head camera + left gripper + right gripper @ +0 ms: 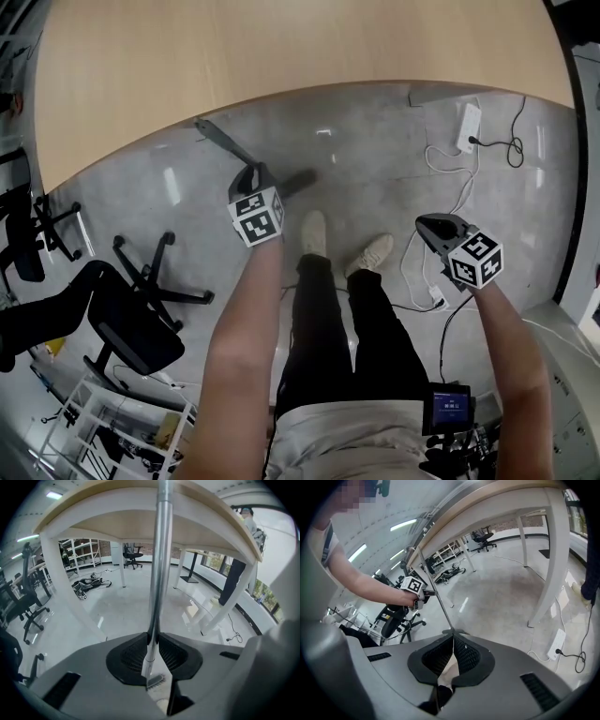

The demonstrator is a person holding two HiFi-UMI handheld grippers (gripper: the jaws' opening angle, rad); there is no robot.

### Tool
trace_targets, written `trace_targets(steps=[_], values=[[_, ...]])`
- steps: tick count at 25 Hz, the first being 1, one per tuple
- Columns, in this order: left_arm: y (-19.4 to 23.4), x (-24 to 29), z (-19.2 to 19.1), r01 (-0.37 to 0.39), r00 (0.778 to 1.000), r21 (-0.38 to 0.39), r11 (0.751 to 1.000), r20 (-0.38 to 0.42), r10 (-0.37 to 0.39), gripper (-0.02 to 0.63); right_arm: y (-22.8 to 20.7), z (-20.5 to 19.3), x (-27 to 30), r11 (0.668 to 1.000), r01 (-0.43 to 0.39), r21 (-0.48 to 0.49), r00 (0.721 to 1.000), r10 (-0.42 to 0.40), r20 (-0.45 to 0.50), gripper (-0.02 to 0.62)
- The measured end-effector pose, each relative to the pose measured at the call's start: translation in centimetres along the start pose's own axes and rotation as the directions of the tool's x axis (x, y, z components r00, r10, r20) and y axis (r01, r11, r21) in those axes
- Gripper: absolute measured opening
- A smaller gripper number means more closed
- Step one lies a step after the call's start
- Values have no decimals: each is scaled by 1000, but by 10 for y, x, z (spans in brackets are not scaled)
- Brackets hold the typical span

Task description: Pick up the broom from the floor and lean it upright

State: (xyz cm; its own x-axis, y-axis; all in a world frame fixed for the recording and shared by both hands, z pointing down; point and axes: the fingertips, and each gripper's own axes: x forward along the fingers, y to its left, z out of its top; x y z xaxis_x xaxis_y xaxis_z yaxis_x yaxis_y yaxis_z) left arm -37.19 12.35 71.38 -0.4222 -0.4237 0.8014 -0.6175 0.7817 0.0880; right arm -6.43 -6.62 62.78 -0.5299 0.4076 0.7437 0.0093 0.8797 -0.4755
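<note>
The broom (159,573) stands tilted with its head on the floor (497,592). The left gripper (151,660) clamps its metal pole (top end near the table (140,508) edge). The right gripper (452,644) is closed and empty.

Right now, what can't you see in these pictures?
- Broom top: left gripper view, cut off by the upper edge.
- Broom's brush end: right gripper view, mostly behind the right gripper.
- Fingers of the left gripper: head view, hidden under its marker cube.
</note>
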Motion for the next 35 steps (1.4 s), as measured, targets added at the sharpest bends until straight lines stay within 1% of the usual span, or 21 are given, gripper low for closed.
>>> trace_targets(steps=[2,4,8,11,15,20,27,32,35], values=[[0,2,3,4,1000,-23,1000,12,-4,77,-4,5,-2,1000,10,-8,1000,-10,1,18],[-1,3,3,5,1000,-29,1000,17,-5,77,-8,8,-4,1000,18,-14,1000,-18,5,17],[2,2,1,-2,1000,-15,1000,15,3,80,-13,10,-6,1000,27,-8,1000,-27,7,18],[-2,2,2,6,1000,0,1000,17,-6,88,-18,13,-8,999,34,-8,999,-34,11,18],[-8,1,4,23,1000,15,1000,21,-23,114,-18,14,-8,999,33,-16,999,-33,8,18],[-12,3,6,19,999,37,999,26,-20,141,-21,13,-9,999,40,-17,999,-40,11,18],[-3,-1,9,10,999,50,999,33,-11,149,-21,6,-14,998,66,-20,998,-66,3,18],[-2,-29,1,46,998,74,996,35,-49,149,-13,6,-34,996,87,-36,996,-87,-5,18],[-9,-56,-4,101,994,104,989,28,-105,147,-10,13,-55,993,114,-34,993,-114,13,18]])
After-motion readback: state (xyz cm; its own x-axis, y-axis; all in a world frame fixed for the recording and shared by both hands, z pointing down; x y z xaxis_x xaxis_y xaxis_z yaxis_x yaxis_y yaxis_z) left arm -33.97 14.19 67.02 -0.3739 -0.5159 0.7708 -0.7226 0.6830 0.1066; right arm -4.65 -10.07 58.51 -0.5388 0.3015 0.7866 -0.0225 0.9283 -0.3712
